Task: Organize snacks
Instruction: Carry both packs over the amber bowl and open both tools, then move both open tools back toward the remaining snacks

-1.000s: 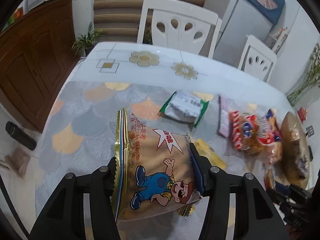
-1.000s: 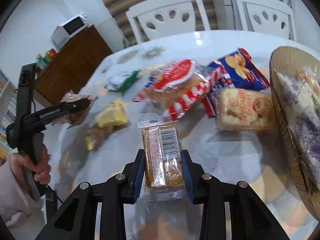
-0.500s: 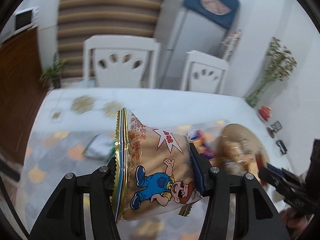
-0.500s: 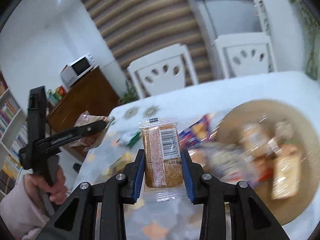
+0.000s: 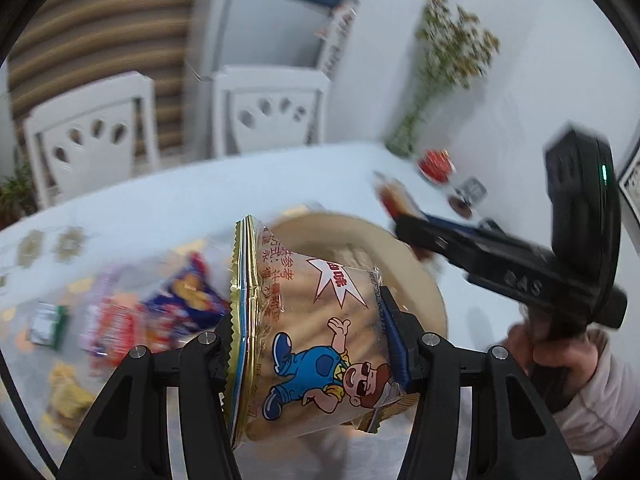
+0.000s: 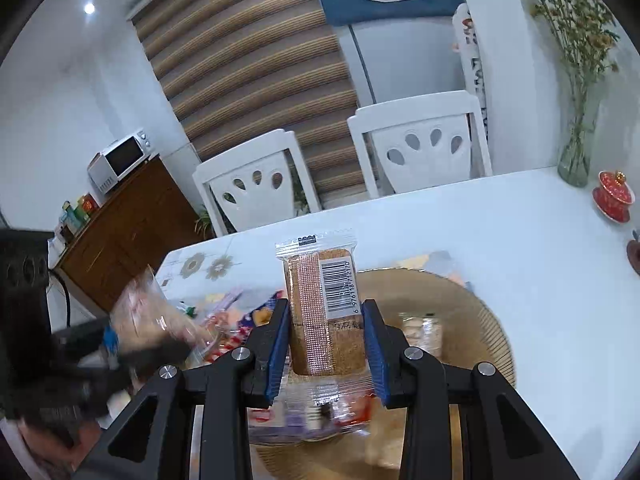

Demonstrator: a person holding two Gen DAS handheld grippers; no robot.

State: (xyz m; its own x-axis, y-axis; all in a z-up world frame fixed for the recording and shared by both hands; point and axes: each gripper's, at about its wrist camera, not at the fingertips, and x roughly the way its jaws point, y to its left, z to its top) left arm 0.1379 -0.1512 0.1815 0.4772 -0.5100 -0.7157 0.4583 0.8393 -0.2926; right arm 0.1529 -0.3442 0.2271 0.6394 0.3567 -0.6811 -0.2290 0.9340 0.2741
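Our crinkly cartoon snack bag (image 5: 308, 344) and the clear-wrapped cracker bar (image 6: 326, 312) were low over the scattered packets a second ago; now both hang above the round woven basket (image 6: 480, 320). Our left gripper (image 5: 312, 340) is easing open with the bag between its pads, while our right gripper (image 6: 326, 344) is clamped tight on the bar.

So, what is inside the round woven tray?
The woven tray holds a few wrapped snacks, blurred. The wrapped biscuit bar in the right gripper covers much of its middle.
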